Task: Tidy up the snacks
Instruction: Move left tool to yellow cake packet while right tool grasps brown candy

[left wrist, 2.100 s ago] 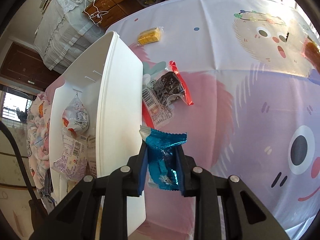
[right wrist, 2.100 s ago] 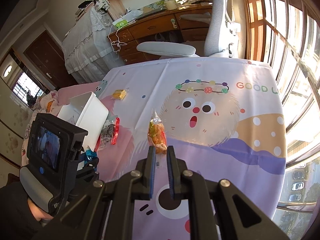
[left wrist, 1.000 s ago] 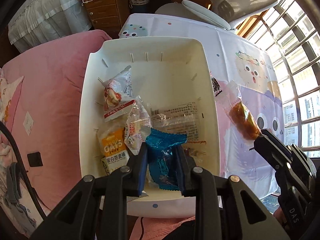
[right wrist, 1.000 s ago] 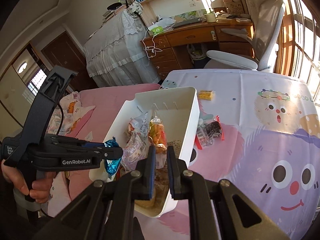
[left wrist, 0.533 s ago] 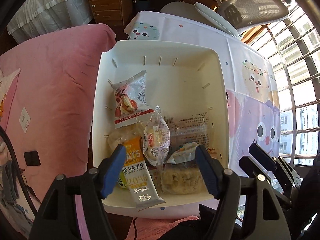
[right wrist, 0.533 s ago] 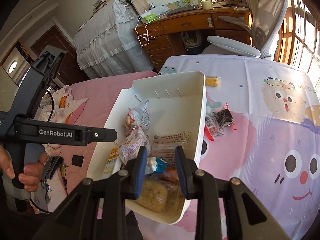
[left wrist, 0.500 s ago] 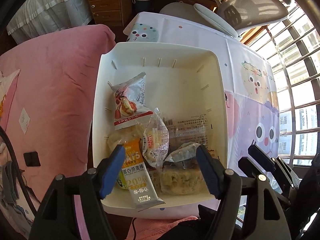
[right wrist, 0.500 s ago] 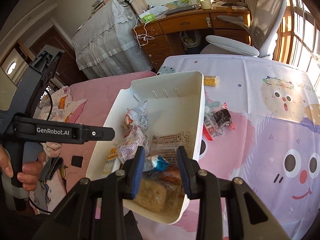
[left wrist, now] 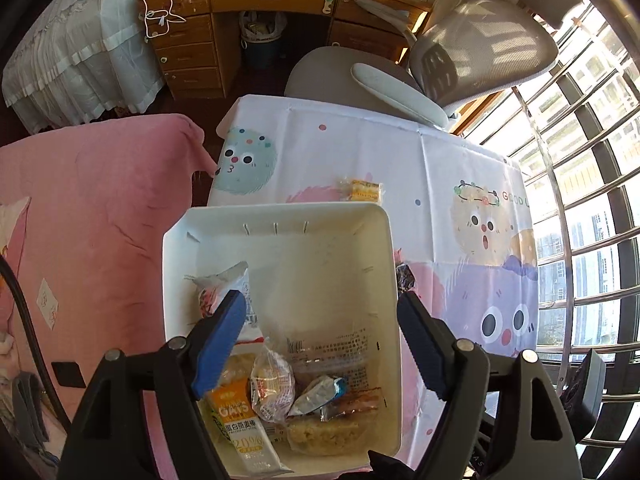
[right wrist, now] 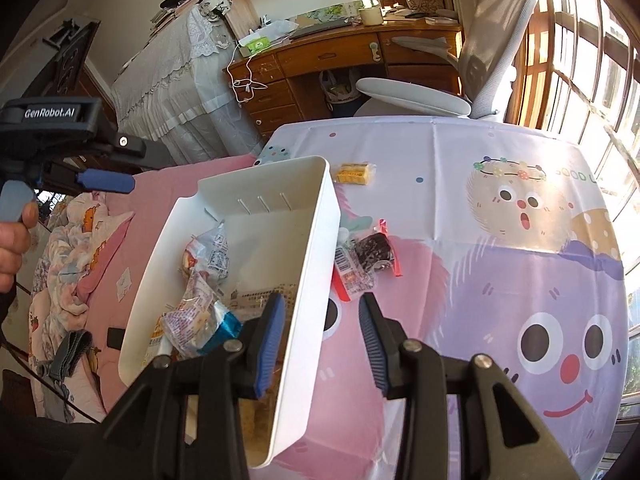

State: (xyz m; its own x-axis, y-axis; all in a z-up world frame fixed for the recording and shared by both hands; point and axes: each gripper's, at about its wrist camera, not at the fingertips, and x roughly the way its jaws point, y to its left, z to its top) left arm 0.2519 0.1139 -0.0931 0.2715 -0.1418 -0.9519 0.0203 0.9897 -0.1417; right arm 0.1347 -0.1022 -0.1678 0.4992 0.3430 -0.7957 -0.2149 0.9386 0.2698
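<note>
The white bin [left wrist: 276,210] [right wrist: 320,216] holds several snack packets, among them the blue packet [left wrist: 320,394] [right wrist: 226,326] lying loose near its front. My left gripper [left wrist: 320,340] hangs above the bin, its jaws opening wide with nothing between them; its blue pad [right wrist: 104,182] shows at upper left in the right wrist view. My right gripper [right wrist: 320,340] hovers over the bin's right wall, jaws opening, holding nothing. On the tablecloth lie a yellow packet [left wrist: 360,190] [right wrist: 354,174] and a dark snack in a red-edged wrapper [right wrist: 374,254].
A clear barcode wrapper [right wrist: 348,270] lies against the bin's right side. A pink bed cover [left wrist: 100,200] borders the table on the left. A grey office chair [left wrist: 400,84] and wooden desk [right wrist: 340,56] stand beyond the far edge, window bars [left wrist: 592,240] at right.
Both grippers went from shut to open. The blue packet and the orange snack bag dropped into the bin. The left gripper rose and drew back; the right sank towards the bin's right wall.
</note>
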